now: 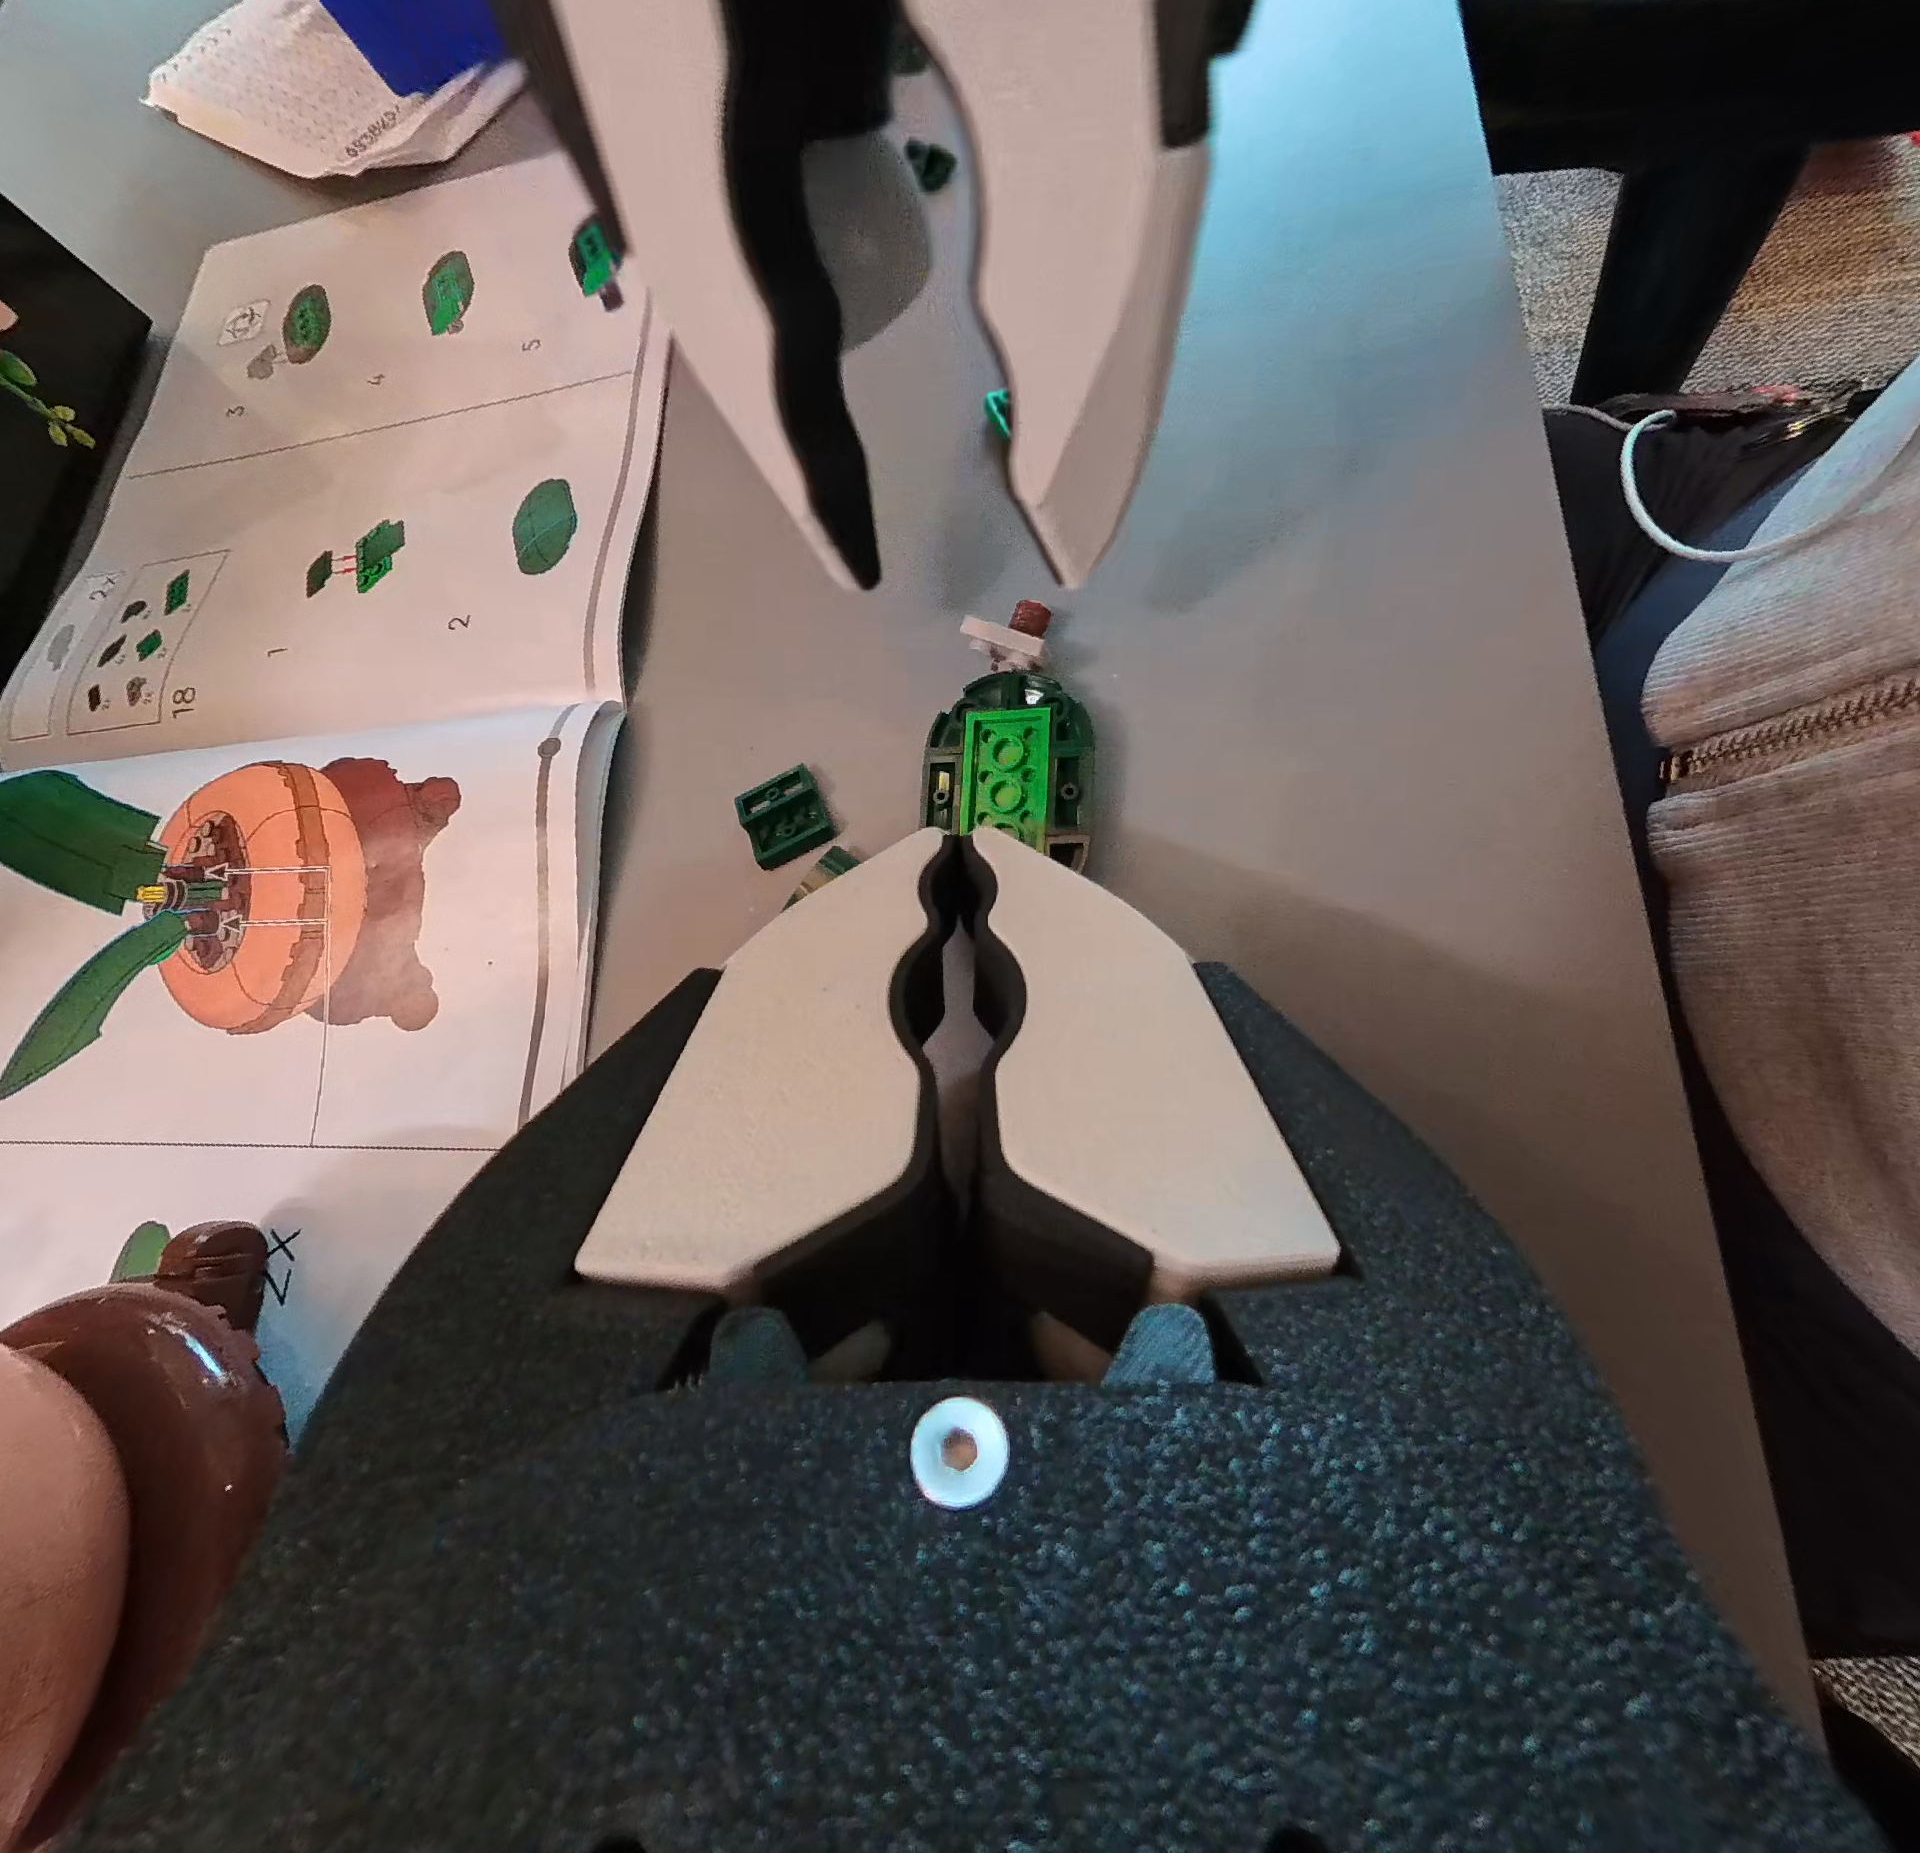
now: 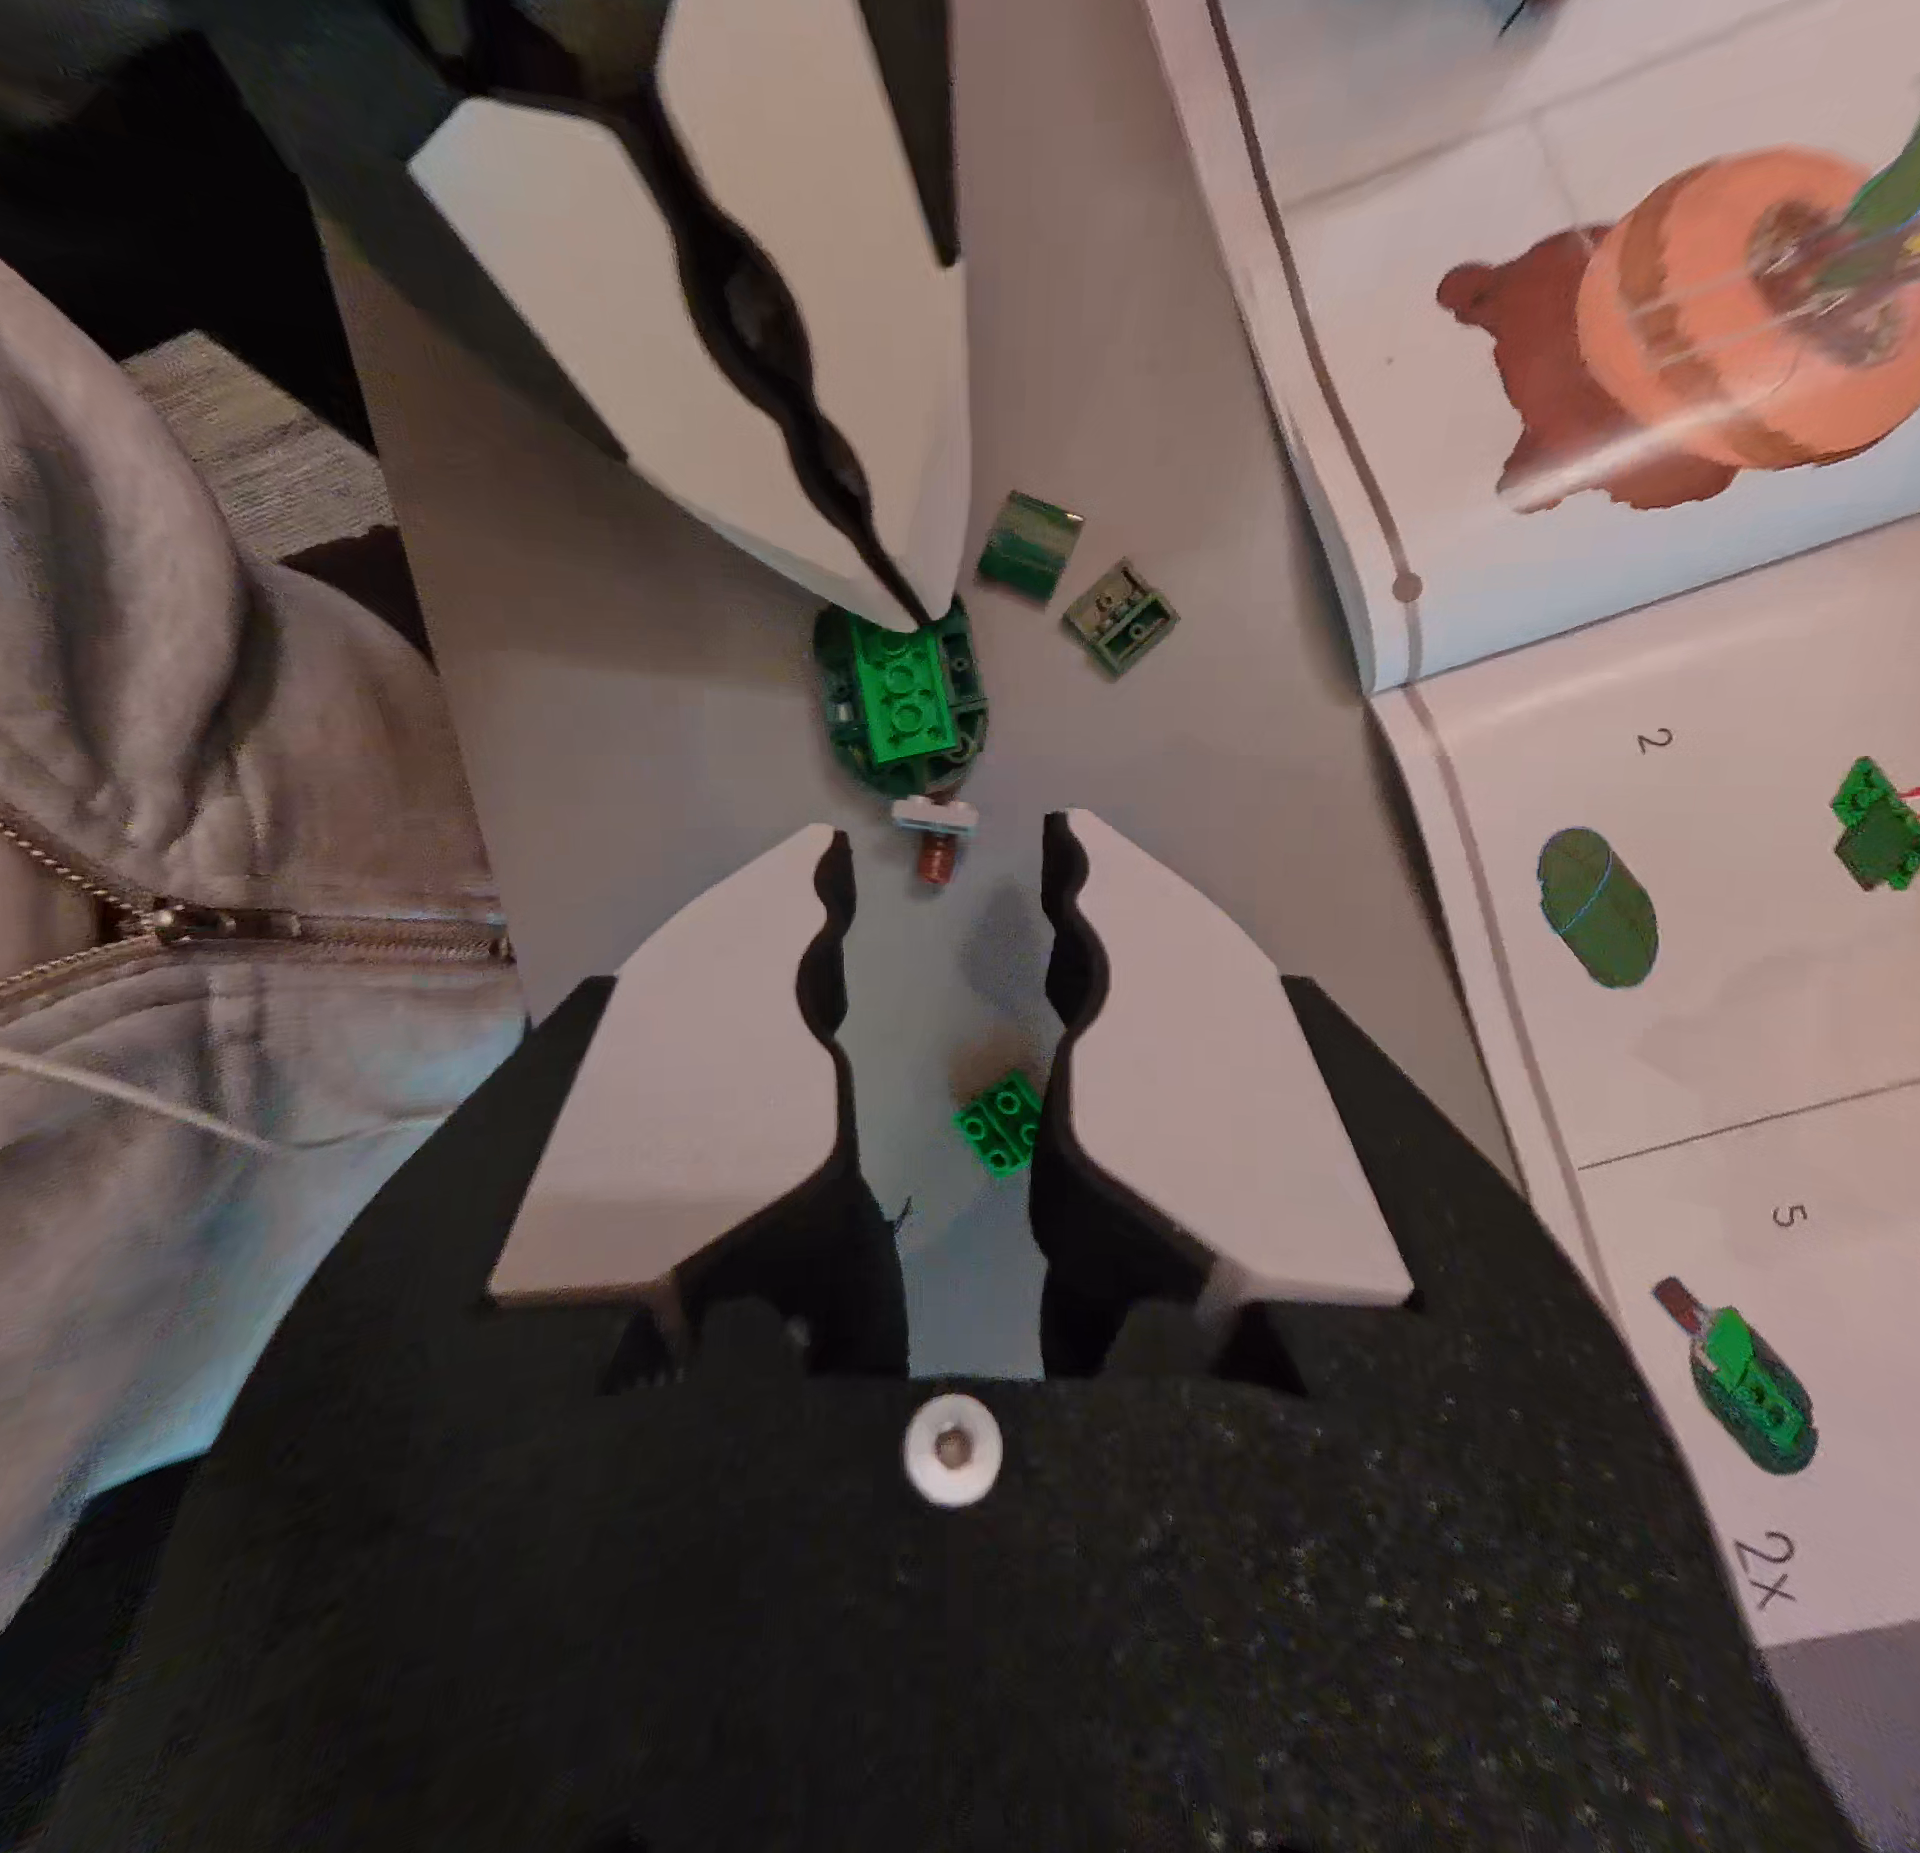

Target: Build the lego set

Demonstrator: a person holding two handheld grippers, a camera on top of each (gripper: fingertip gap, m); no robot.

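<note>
The leaf build [image 2: 899, 697] lies on the worktop [image 2: 1143, 660] just before the right claw [image 2: 945, 832]; a small brick [image 2: 1000, 1121] lies between its fingers.

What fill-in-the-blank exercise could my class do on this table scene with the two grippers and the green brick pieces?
1. The left gripper has its fingers ____, tips at the dark green oval assembly topped by a bright green studded plate.
2. The right gripper has its fingers ____.
3. The small bright green studded brick lies between the fingers of the ____ gripper.
4. The open paper instruction booklet lies on the flat grey ____.

Missing words: shut; open; right; table
</note>
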